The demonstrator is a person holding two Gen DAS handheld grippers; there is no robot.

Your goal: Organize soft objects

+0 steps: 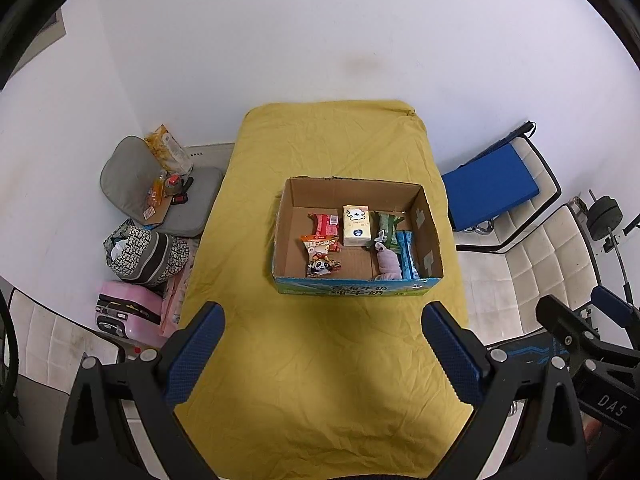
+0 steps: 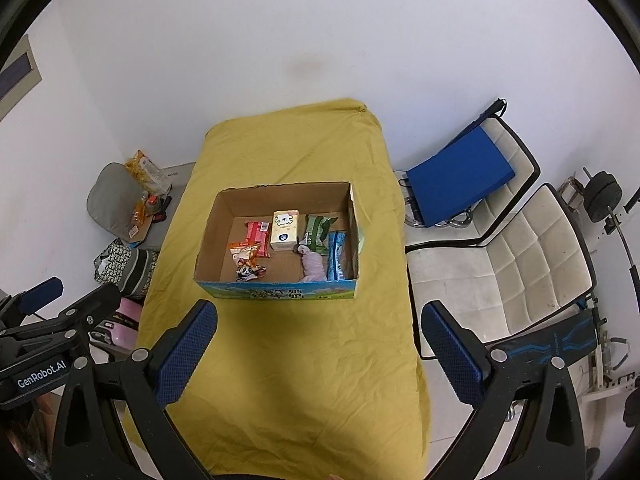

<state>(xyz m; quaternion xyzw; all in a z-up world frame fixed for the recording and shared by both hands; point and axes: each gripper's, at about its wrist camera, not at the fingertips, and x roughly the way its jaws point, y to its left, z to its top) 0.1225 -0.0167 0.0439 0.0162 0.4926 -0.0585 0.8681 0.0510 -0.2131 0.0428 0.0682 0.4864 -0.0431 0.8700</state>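
Note:
An open cardboard box [image 1: 428, 236] [image 2: 210, 236] stands on the yellow-covered table [image 1: 320, 360] [image 2: 288, 360]. Inside lie a red snack pack [image 1: 324, 225] [image 2: 258, 232], an orange panda snack bag [image 1: 322, 256] [image 2: 246, 260], a pale yellow tissue pack [image 1: 357, 225] [image 2: 285, 230], a green packet [image 1: 387, 226] [image 2: 318, 232], a blue packet [image 1: 407, 254] [image 2: 337, 254] and a pink soft item [image 1: 389, 266] [image 2: 314, 266]. My left gripper [image 1: 322, 320] is open and empty, above the table in front of the box. My right gripper [image 2: 320, 318] is open and empty, likewise.
Left of the table: a grey cushion [image 1: 132, 184] [image 2: 112, 196] with small items, a patterned bag [image 1: 144, 256] [image 2: 124, 264], a pink case [image 1: 128, 308]. Right: white chairs [image 1: 540, 256] [image 2: 500, 264], one bearing a blue pad [image 1: 492, 188] [image 2: 460, 172]. White wall behind.

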